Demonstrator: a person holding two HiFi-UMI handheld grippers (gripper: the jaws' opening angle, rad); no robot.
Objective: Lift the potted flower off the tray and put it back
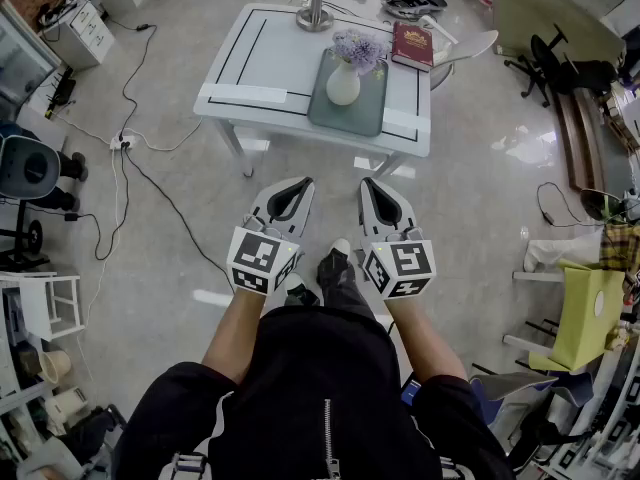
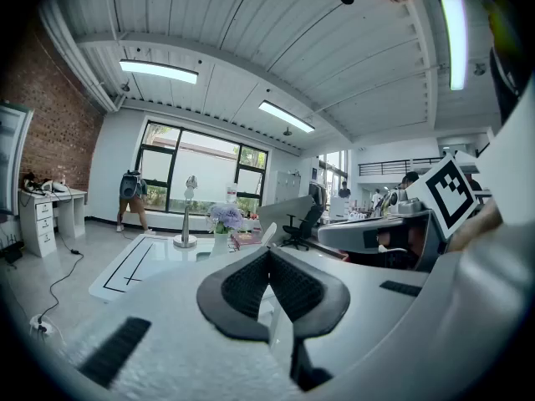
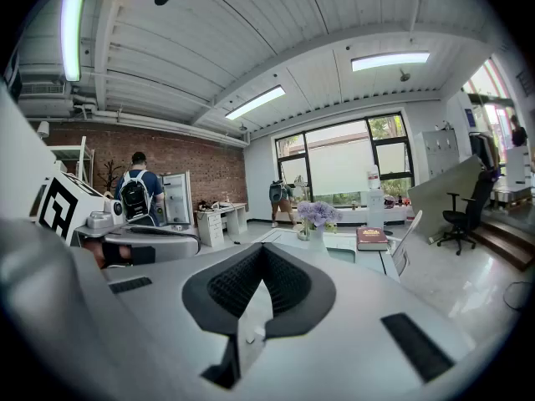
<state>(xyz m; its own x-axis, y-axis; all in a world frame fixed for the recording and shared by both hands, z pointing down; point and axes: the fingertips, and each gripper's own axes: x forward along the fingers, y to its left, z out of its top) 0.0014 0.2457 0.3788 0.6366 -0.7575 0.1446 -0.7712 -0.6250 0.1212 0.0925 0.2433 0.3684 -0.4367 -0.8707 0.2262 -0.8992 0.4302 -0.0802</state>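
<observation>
the left gripper [image 1: 298, 184] and right gripper [image 1: 371, 184] are hanging closed and empty, well apart from the potted flower [image 1: 344, 80]; grabbing it high could be tipping it on the tray [image 1: 371, 118].

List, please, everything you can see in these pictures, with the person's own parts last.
Line-bordered rectangular table: one, white, ahead of the person.
Flat rectangular tray: one, grey-green, on the table's right half.
Potted flower in rounded vase: one, white vase, purple blooms, upright on the tray.
Hardcover book: one, dark red, on the table right of the blooms.
Metal post on round base: one, silver, table's far edge.
Floor cables: several, black, left of the table.
Left gripper: one, pale grey, shut, empty, short of the table.
Right gripper: one, pale grey, shut, empty, beside the left.
</observation>
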